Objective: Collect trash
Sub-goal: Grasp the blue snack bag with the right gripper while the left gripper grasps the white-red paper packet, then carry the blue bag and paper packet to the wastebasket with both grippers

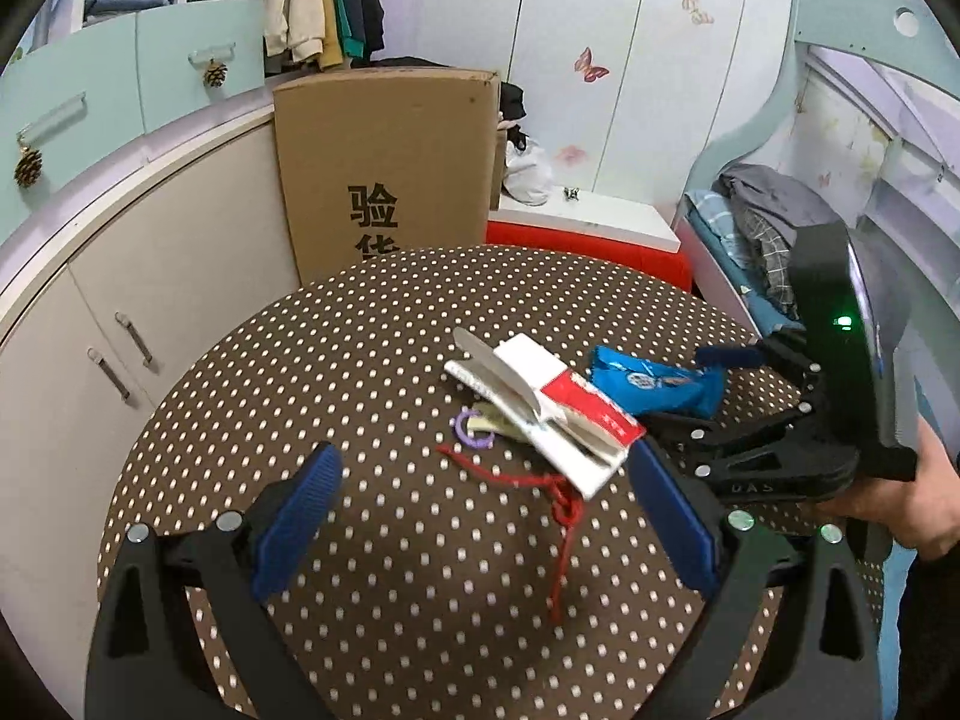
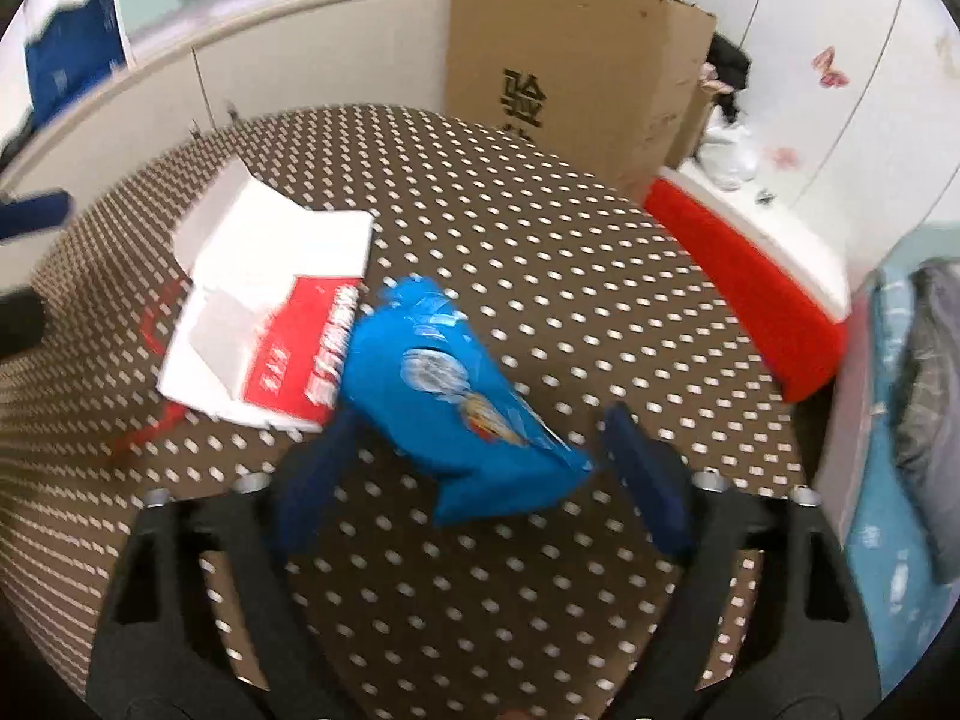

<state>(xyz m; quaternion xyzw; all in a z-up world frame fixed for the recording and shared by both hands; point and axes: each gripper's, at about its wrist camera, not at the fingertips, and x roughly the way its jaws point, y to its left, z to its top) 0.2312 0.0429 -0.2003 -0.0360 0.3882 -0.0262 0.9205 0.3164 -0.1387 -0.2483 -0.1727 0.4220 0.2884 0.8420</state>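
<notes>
crinkly blue foil wrapper (image 2: 456,396) lies between the right hand-held gripper's (image 2: 480,468) parted ribbed pads, long axis 11 to 5 o'clock; left hand-held gripper (image 1: 480,516) gapes empty over the dotted counter (image 1: 420,600).

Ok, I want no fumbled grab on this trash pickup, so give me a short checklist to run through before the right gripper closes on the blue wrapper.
1. Right gripper jaws open: ok, both pads stand apart.
2. Blue wrapper between the pads: ok, its near end lies in the gap.
3. Pads pressing on the wrapper: not ok, no firm contact shows; the right wrist view is blurred.
4. Wrapper free of the white and red carton: cannot tell, their edges meet or overlap.
5. Left gripper clear of the grab: ok, open and empty, near the red string and the carton's corner.
6. Bin for the trash in view: not ok, none shows.
</notes>
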